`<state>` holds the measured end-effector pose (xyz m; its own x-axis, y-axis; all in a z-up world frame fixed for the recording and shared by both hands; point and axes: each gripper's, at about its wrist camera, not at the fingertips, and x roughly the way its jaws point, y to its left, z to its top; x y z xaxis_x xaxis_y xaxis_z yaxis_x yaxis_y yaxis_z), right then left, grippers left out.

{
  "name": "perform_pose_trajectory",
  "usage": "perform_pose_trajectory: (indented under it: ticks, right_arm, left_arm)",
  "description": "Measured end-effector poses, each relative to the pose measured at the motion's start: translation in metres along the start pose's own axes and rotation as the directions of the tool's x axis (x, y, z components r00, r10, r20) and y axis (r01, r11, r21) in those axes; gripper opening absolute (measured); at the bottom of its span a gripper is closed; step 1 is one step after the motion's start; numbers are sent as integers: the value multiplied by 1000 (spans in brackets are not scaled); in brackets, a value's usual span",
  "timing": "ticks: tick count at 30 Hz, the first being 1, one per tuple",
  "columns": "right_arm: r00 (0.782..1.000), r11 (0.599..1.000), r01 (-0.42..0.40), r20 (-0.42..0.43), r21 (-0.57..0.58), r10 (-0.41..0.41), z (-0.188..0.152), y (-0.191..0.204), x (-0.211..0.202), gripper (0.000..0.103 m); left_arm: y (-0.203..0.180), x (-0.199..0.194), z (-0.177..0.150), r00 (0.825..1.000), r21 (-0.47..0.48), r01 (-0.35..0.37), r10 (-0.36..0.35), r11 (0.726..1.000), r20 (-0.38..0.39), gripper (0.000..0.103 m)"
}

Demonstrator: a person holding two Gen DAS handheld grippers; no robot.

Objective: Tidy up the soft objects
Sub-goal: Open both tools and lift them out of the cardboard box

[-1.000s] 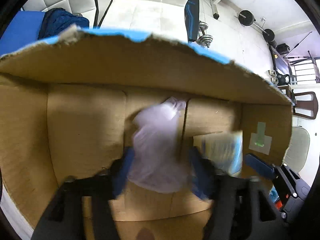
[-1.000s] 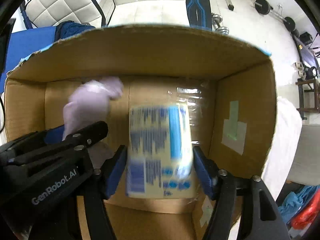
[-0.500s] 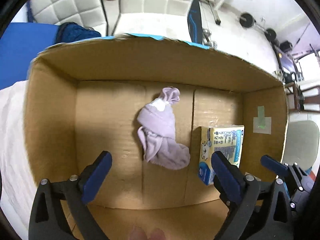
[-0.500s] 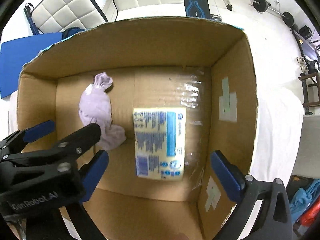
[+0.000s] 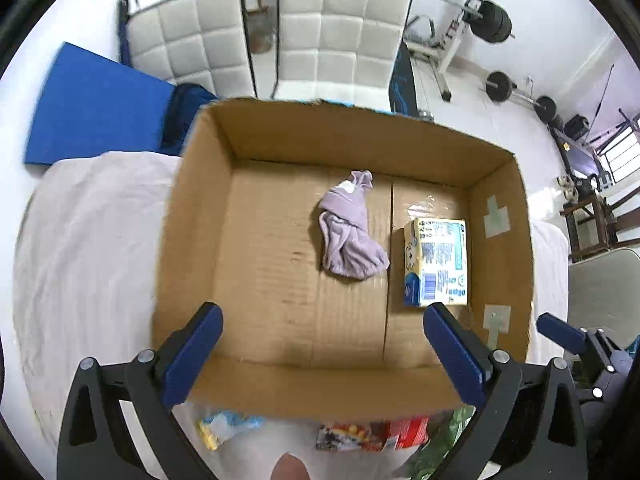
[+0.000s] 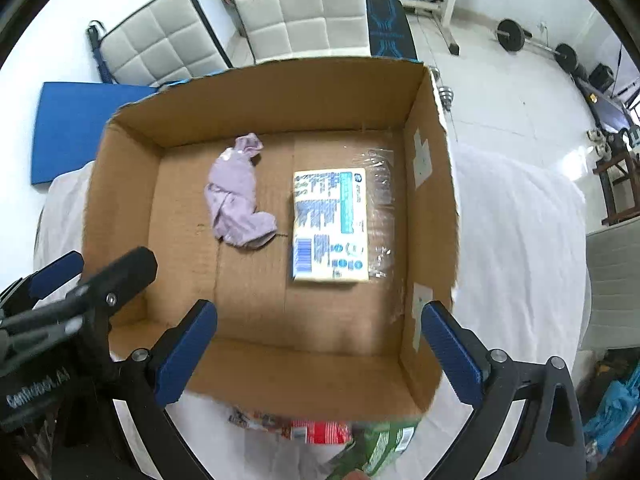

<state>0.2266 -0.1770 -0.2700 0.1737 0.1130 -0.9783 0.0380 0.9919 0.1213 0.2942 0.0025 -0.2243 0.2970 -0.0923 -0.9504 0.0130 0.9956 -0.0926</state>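
An open cardboard box (image 5: pixel 200 216) (image 6: pixel 432 184) stands on a white-covered surface. Inside lie a crumpled lilac cloth (image 5: pixel 348 228) (image 6: pixel 238 200) and, to its right, a yellow and blue soft pack (image 5: pixel 438 268) (image 6: pixel 330 226). My left gripper (image 5: pixel 320 344) is open and empty above the box's near wall. My right gripper (image 6: pixel 318 340) is open and empty, also above the near wall. The left gripper's body (image 6: pixel 60 320) shows at the left of the right wrist view.
Several packets lie on the white cover in front of the box: a yellow-blue one (image 5: pixel 224 430), a red one (image 5: pixel 372 436) (image 6: pixel 316 432) and a green one (image 6: pixel 380 448). Behind the box are a blue mat (image 5: pixel 96 108), white padded chairs (image 5: pixel 344 36) and weights (image 5: pixel 496 84).
Both grippers opened, letting go of the lilac cloth and the pack inside the box, then drew back and up out of the box.
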Motion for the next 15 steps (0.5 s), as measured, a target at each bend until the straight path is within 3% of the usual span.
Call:
perform_pose_trajectory:
  ticks: [8,15]
  right_arm:
    - [992,1000,16,129,-13,-14,-37,10,-65,103]
    - [989,999,-24,149,44,18,-73,10,-106,103]
  left_arm:
    - [8,-58,-24,992,20,13,-16,1000,123,103]
    - [23,-85,-47,991,87,30,-41,996,131,103]
